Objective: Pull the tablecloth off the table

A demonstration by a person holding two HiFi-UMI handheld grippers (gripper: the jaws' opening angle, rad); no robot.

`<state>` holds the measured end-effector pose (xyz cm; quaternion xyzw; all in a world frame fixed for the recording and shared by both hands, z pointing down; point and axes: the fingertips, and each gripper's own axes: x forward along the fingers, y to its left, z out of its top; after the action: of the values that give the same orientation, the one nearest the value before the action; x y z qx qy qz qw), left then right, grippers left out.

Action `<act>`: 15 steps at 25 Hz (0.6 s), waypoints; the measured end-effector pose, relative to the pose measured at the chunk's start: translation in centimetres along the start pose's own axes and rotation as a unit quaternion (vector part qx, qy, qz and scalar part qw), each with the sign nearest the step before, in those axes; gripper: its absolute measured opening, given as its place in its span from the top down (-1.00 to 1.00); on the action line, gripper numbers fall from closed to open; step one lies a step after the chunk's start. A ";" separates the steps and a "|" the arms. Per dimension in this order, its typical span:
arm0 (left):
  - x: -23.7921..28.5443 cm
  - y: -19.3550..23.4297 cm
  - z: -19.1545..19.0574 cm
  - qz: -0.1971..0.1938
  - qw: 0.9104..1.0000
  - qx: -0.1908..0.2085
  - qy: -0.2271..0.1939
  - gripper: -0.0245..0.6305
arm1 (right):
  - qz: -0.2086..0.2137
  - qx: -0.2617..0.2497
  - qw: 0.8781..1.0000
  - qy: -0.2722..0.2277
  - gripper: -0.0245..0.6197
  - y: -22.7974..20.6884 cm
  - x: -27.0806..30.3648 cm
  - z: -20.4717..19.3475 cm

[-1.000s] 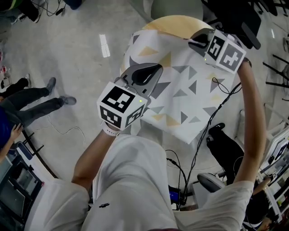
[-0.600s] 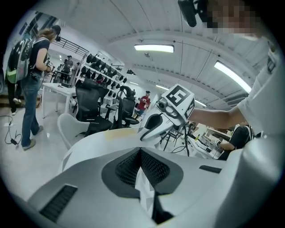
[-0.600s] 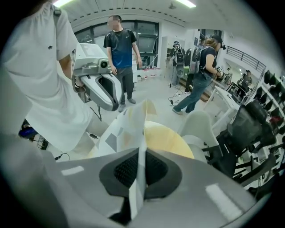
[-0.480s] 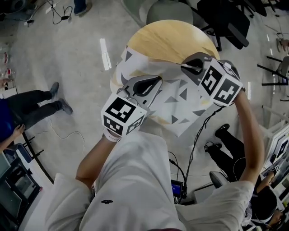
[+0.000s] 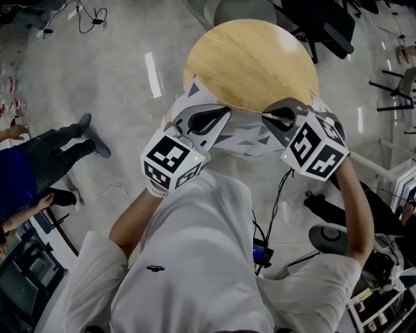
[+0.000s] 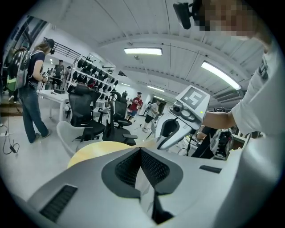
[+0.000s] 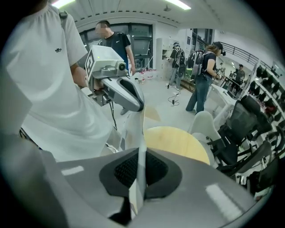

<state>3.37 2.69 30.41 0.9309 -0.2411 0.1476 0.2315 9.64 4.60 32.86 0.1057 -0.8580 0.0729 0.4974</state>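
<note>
The round wooden table point(image 5: 250, 62) shows a bare top. The white tablecloth point(image 5: 244, 135) with grey and yellow triangles hangs off the table's near edge, stretched between both grippers. My left gripper point(image 5: 223, 113) is shut on the cloth's left edge, and my right gripper point(image 5: 268, 115) is shut on its right edge. In the left gripper view the jaws point(image 6: 141, 171) pinch a thin fold of cloth point(image 6: 145, 189), with the table point(image 6: 93, 150) beyond. In the right gripper view the jaws point(image 7: 140, 171) clamp the cloth point(image 7: 135, 129), which runs taut toward the other gripper point(image 7: 126, 94).
A person point(image 5: 39, 162) stands on the floor at the left, near loose cables point(image 5: 97, 192). A pale chair point(image 5: 246, 10) sits behind the table and black office chairs point(image 5: 325, 23) crowd the right side. A cable point(image 5: 276, 208) hangs from my right gripper.
Both grippers came back toward my body with the cloth. It slid off the table, so the wooden top, half covered a second ago, is now almost all bare.
</note>
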 end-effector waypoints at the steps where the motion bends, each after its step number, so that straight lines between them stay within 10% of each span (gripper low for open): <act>1: -0.9 -0.5 -0.3 -0.007 1.000 0.005 0.001 0.90 | 0.001 0.014 1.000 0.000 0.89 1.8 0.0 0.2; 15: -13.1 -2.4 -1.8 -0.066 0.997 0.042 -0.005 0.90 | -0.057 0.159 0.978 -0.126 0.89 14.0 -1.6 9.8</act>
<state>-6.69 10.39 26.05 0.9543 -0.1736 0.1376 0.2005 -1.32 16.10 26.32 0.2404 -0.8836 0.1660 0.3659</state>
